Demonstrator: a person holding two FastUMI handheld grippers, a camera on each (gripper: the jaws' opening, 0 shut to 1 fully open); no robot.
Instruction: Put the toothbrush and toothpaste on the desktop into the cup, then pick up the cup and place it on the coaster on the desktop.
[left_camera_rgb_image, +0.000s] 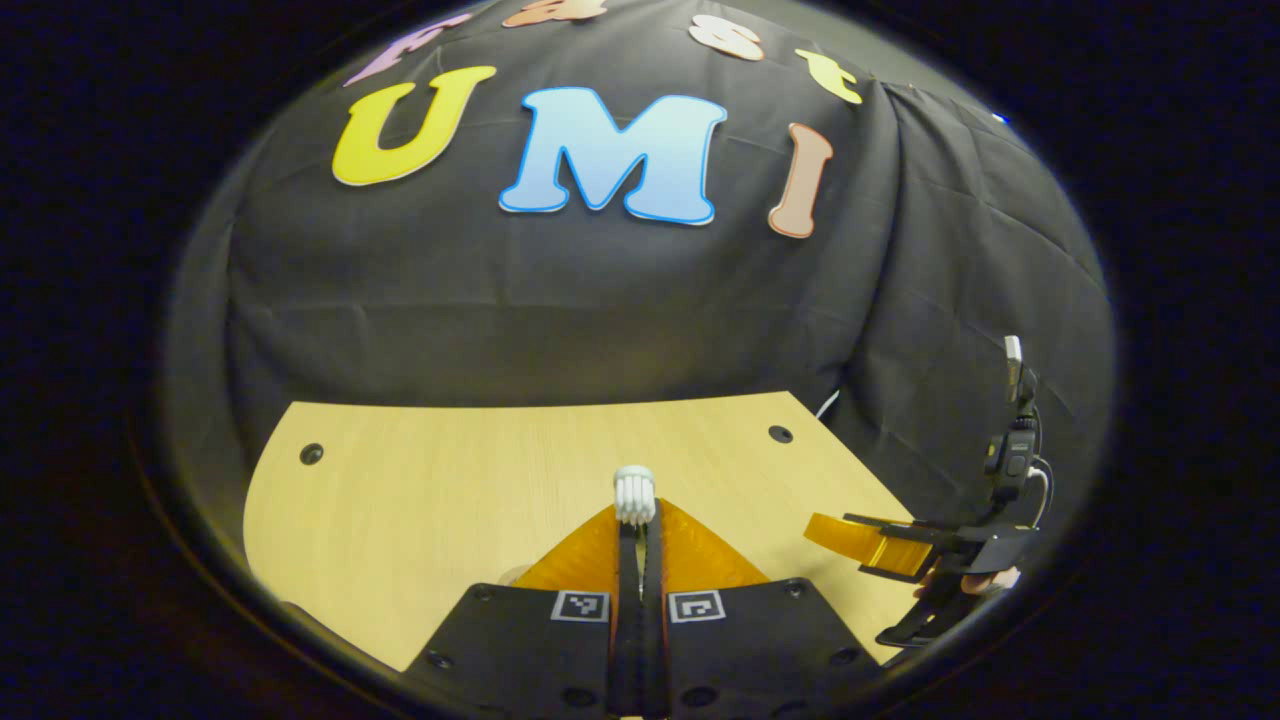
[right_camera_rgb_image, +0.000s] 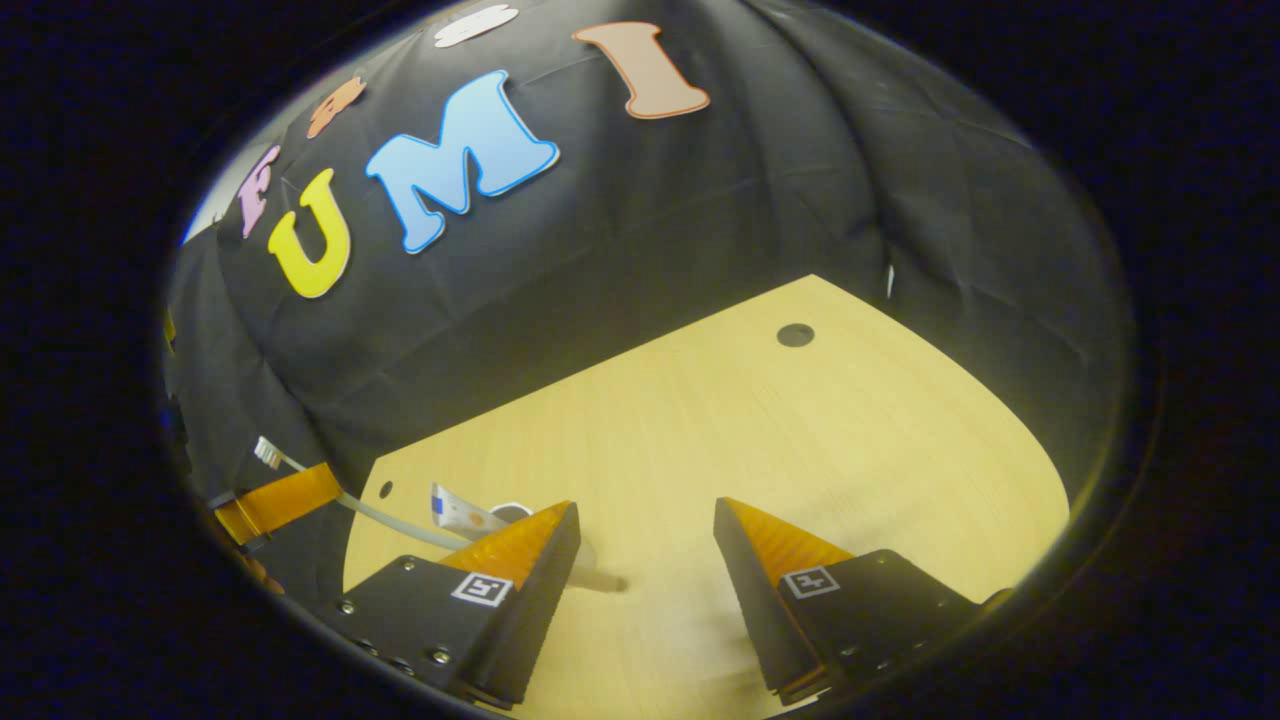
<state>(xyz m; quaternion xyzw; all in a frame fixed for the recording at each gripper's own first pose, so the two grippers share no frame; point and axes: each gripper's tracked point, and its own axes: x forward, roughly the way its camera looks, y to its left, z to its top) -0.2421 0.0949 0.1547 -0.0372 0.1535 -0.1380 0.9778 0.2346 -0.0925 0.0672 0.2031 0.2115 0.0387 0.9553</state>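
Note:
My left gripper (left_camera_rgb_image: 637, 518) is shut on the toothbrush, whose white bristle head (left_camera_rgb_image: 635, 493) sticks out just past the fingertips, above the wooden desk (left_camera_rgb_image: 420, 480). In the right gripper view, the left gripper (right_camera_rgb_image: 275, 500) holds the toothbrush (right_camera_rgb_image: 268, 452) tilted at the far left, with its pale handle running down toward the cup. The toothpaste tube (right_camera_rgb_image: 458, 512) stands slanted in the cup (right_camera_rgb_image: 512, 508), whose rim peeks out behind one of my right fingers. My right gripper (right_camera_rgb_image: 645, 525) is open over the desk with nothing between its fingers. It also shows in the left gripper view as the right gripper (left_camera_rgb_image: 845, 535).
The light wooden desk (right_camera_rgb_image: 800, 430) has dark round holes near its corners (right_camera_rgb_image: 795, 335). Black cloth walls close in behind and on both sides. A hand holds the right gripper at the desk's right edge (left_camera_rgb_image: 985, 578).

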